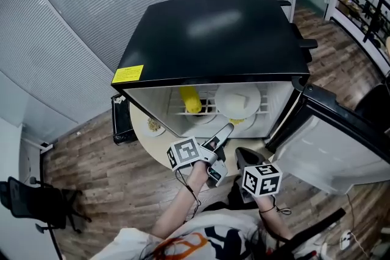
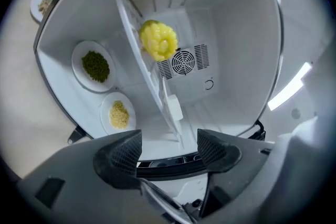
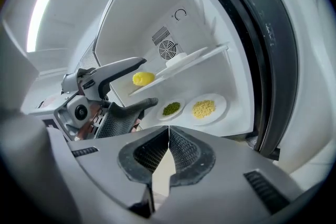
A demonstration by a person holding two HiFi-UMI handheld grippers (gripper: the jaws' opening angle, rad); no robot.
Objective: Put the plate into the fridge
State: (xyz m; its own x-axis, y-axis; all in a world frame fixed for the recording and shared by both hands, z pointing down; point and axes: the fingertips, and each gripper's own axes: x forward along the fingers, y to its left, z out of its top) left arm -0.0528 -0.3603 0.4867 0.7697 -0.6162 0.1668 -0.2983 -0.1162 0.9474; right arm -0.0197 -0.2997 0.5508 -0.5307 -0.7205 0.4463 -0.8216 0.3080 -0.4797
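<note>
At the open fridge (image 1: 219,33) mouth the left gripper (image 2: 169,145) hovers with jaws spread wide and nothing between them; beside it the right gripper (image 3: 168,144) has its jaws pressed together, empty. On the fridge floor lie a plate of yellow grains (image 3: 205,108) and, just beside it, a plate of green grains (image 3: 171,109). On the wire shelf (image 3: 210,52) above sit a yellow lump (image 3: 143,78) and a plate with a white block (image 1: 237,101). One more plate (image 1: 153,126) rests outside on the table (image 1: 152,149)
</note>
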